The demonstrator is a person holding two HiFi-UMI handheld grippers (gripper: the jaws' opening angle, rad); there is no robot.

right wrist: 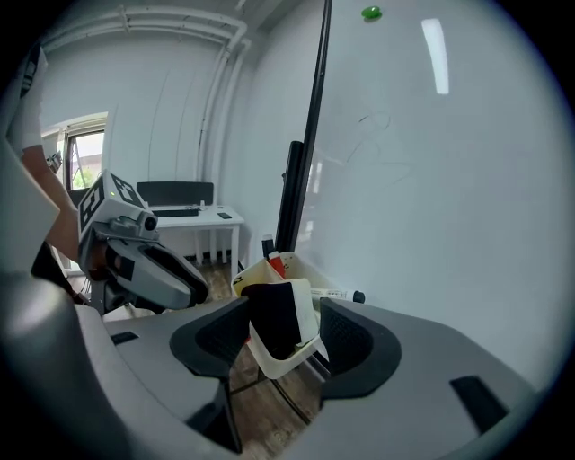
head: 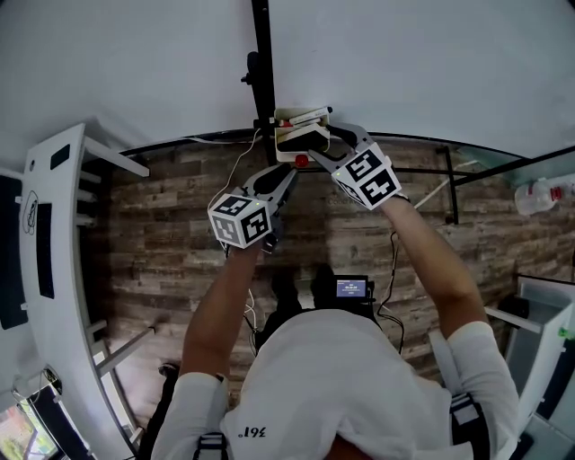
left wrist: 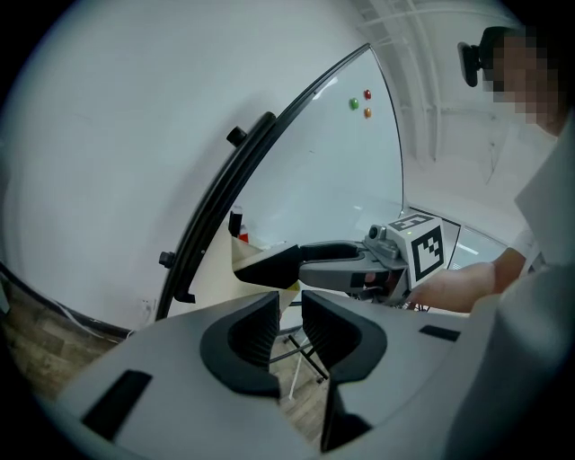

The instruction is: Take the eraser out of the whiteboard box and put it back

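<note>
WHITEBOARD DRILL: A person (head: 350, 377) in a white shirt stands at a whiteboard (head: 404, 63) with a hand-held gripper in each hand, both raised to a small cream box (right wrist: 274, 364) fixed at the board's lower edge, next to a black upright bar (right wrist: 310, 135). The right gripper (right wrist: 283, 310) is released, its jaws standing wide apart on either side of the box's near end. The eraser (right wrist: 274, 319) stands upright inside the box, directly between those jaws, with its black felt face toward the gripper's camera and its pale back behind. Neither pad clamps it, though whether the left-hand pad brushes the felt cannot be made out. Behind the eraser a red-capped marker (right wrist: 277, 263) pokes up from the box, and a black-capped marker (right wrist: 346, 295) lies just past it against the board. The left gripper (left wrist: 289, 310) hovers just beside the right one, pointing toward the board, its jaws a narrow gap apart with nothing between them; through the gap only wooden floor (head: 180, 269) and thin stand legs show. A green magnet (right wrist: 371, 13) sits high on the board, and a white desk (right wrist: 193, 216) stands by the far wall
</note>
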